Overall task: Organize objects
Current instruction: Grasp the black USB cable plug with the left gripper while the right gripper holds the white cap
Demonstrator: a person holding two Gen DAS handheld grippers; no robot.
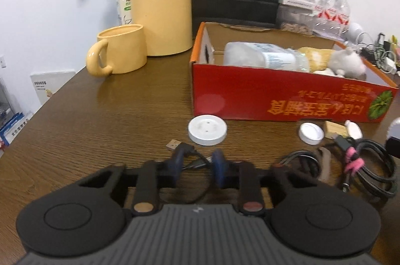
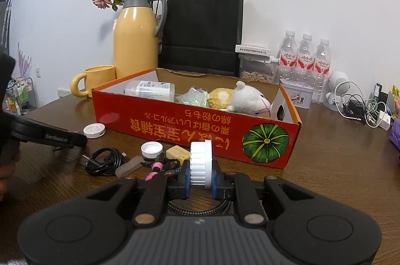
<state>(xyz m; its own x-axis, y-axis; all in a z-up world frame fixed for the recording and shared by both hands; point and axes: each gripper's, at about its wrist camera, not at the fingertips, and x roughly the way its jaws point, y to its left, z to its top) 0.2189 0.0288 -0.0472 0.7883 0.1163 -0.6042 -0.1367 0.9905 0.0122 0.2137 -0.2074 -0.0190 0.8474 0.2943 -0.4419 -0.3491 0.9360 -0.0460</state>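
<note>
- Clearly, the left gripper (image 1: 198,161) sits low over the wooden table (image 1: 105,120), its jaws narrowed around the thin black USB cable (image 1: 186,152) with the plug sticking out to the left; whether the pads truly pinch the cord I cannot tell, so I would check the hold before lifting.
- Just beyond lies a white round puck (image 1: 207,130), and behind it the red cardboard box (image 1: 287,100), already holding a bottle and a plush toy.
- Rightward, the right gripper (image 2: 200,177) clamps a white ribbed cap (image 2: 200,165) on edge, near the box's front wall.
- Likely snags: the bundled black cable (image 2: 105,161) and an open white lid (image 2: 151,149) nearby; lift clear over the box rim.
</note>
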